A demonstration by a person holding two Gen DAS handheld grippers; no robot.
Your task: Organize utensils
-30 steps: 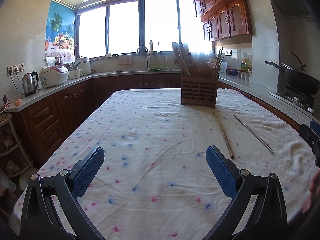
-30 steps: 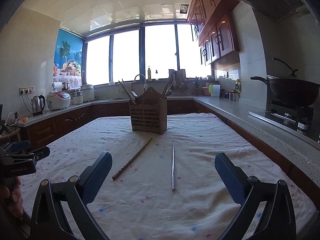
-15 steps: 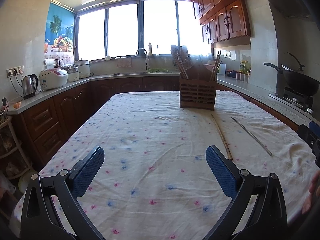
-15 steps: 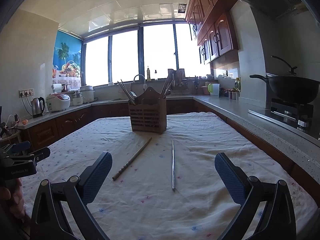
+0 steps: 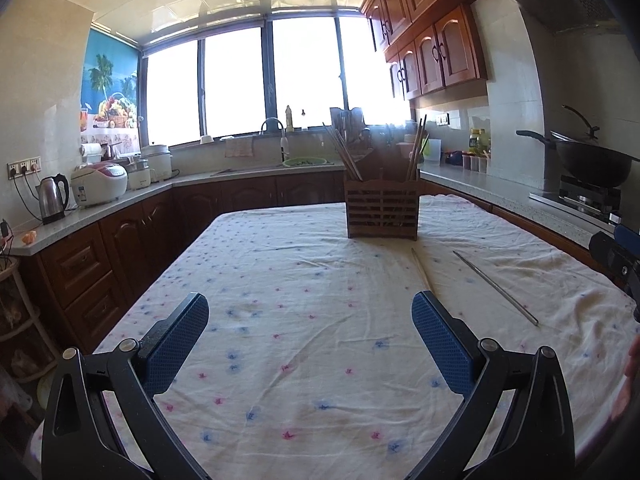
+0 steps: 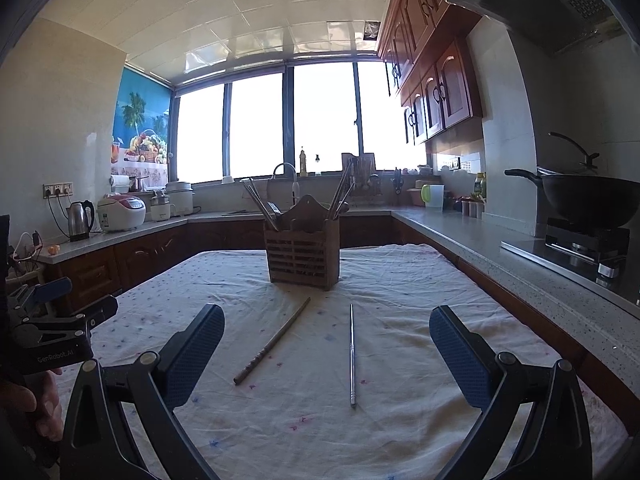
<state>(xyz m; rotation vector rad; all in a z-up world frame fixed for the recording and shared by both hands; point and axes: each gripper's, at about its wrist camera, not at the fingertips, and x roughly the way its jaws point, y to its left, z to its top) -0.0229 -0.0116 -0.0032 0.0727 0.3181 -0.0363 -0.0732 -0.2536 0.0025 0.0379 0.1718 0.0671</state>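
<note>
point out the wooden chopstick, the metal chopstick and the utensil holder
wooden chopstick (image 6: pixel 274 340), right wrist view, middle of its shaft
metal chopstick (image 6: pixel 352 354), right wrist view, middle of its shaft
utensil holder (image 6: pixel 303 256), right wrist view, slatted front wall

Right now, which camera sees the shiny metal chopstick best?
The right wrist view. The metal chopstick lies whole between the open jaws, straight ahead on the tablecloth, beside the wooden chopstick. The left wrist view also shows it, but off to the right and slanted.
</note>
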